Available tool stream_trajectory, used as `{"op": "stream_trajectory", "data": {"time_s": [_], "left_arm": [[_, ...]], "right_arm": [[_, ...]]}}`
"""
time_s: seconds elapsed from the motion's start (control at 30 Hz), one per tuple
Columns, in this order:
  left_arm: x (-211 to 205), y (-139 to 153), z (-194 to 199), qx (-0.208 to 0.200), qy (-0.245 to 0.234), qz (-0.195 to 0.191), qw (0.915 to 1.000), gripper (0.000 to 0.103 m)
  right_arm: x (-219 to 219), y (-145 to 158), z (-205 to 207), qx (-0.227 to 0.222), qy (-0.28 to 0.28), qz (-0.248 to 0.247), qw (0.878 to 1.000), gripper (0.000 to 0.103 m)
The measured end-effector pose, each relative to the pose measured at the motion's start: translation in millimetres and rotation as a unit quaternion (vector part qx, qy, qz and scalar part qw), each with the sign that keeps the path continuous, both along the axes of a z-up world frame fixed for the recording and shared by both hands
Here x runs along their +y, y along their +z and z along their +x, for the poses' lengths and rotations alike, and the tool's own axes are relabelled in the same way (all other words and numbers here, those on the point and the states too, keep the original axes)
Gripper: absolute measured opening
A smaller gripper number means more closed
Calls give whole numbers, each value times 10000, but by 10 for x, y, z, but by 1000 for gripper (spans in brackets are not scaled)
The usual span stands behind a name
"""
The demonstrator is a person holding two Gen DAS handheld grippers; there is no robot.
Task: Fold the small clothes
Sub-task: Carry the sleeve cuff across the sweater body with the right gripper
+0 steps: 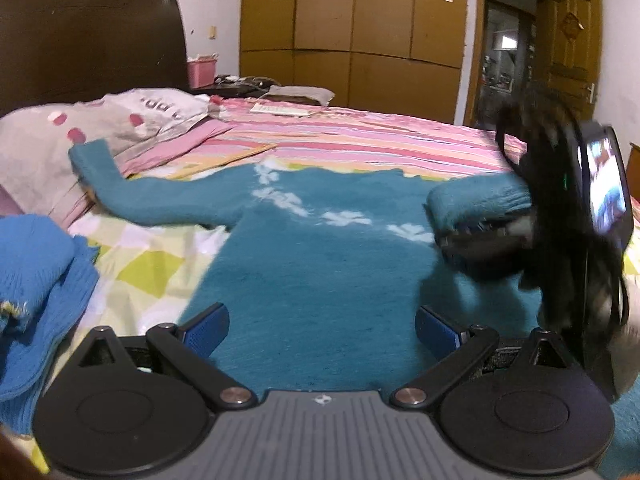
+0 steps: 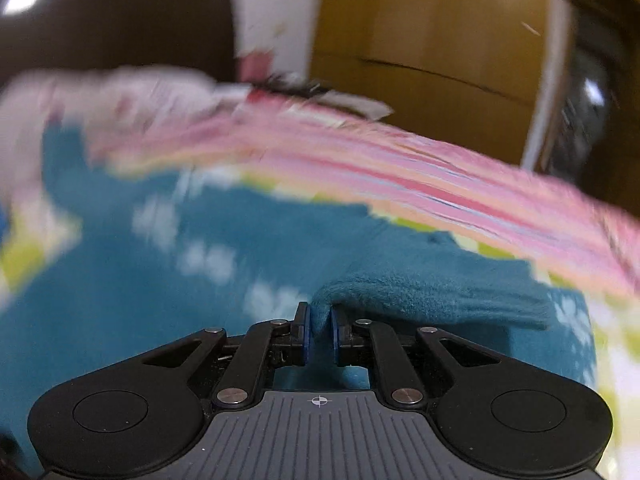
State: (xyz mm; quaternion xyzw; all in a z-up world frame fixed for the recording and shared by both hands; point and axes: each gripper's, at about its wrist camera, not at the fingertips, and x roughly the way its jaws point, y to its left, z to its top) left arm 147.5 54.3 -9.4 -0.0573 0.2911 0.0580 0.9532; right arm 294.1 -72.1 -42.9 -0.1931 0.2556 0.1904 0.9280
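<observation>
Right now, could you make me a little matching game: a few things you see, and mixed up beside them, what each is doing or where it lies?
Things:
1. left claw
2. right claw
3. teal sweater
4. blue knit

States:
A. spread flat on the bed
B. open, holding nothing
C. heaped at the left of the bed
D. pinching a teal sleeve

Pairs: 1-B, 2-D, 3-A, 4-C
</observation>
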Motion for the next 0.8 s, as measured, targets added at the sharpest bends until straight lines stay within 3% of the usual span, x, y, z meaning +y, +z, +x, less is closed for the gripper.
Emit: {"op": "stream_trajectory", "data": {"time_s": [0.1,0.23,0.33,0.4,0.53,0.6,0.63,0.8], "left_arm": [[87,-36,22,28,56,-85,9999,103],[156,-46,28,0,111,-112,9999,103],[186,-43,20,-31,124,-139,9998,103],[197,-42,23,-41,147,-144,9998,103],[226,-29,12,-91,198,-157,9996,103],[250,-23,21,-96,220,-182,9995,103],[262,-23,24,-96,236,-188,9995,103],[338,-18,32,-107,340,-231,9991,103]], "right_arm": [[6,-24,-63,-86,-34,-123,9999,17],[-200,127,-30,43,-402,527,9978,41],[-401,233,29,77,-795,1092,9908,45],[-527,283,157,232,-1112,1615,9803,52],[-732,325,409,499,-1563,2744,9475,53],[-703,354,496,494,-1697,2947,9391,55],[-635,373,521,432,-1664,2905,9413,55],[-32,415,486,34,-860,1798,9799,55]]}}
